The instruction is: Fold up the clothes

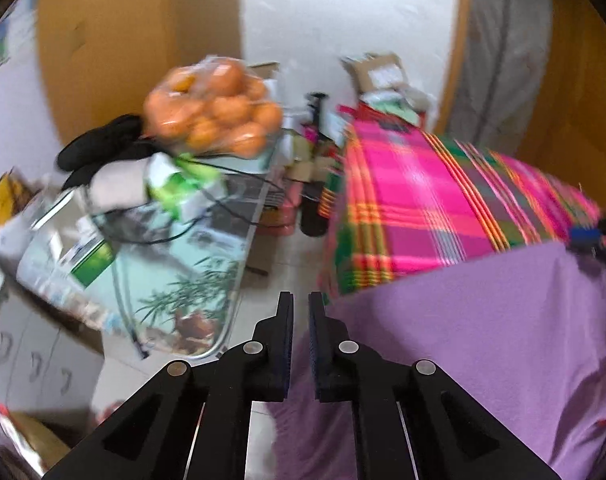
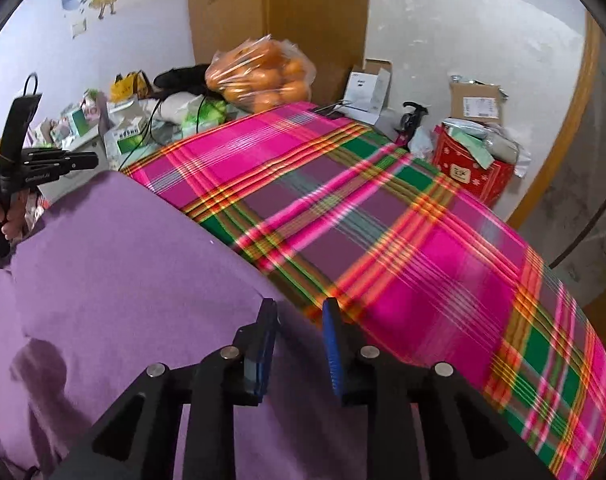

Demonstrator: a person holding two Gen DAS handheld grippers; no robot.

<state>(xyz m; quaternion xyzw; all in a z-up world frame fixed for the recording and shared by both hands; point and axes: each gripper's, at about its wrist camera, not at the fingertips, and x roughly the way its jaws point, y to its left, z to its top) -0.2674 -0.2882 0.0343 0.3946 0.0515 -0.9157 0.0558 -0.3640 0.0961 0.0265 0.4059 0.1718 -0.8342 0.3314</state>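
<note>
Below right tool, jaws apart, empty: purple garment; left tool nearly closed, empty, at garment's edge.

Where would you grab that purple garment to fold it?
Probably at the near edge of the purple garment, coming from above at its two corners. It lies flat on the plaid cloth, so only a thin hem offers a pinch.
</note>
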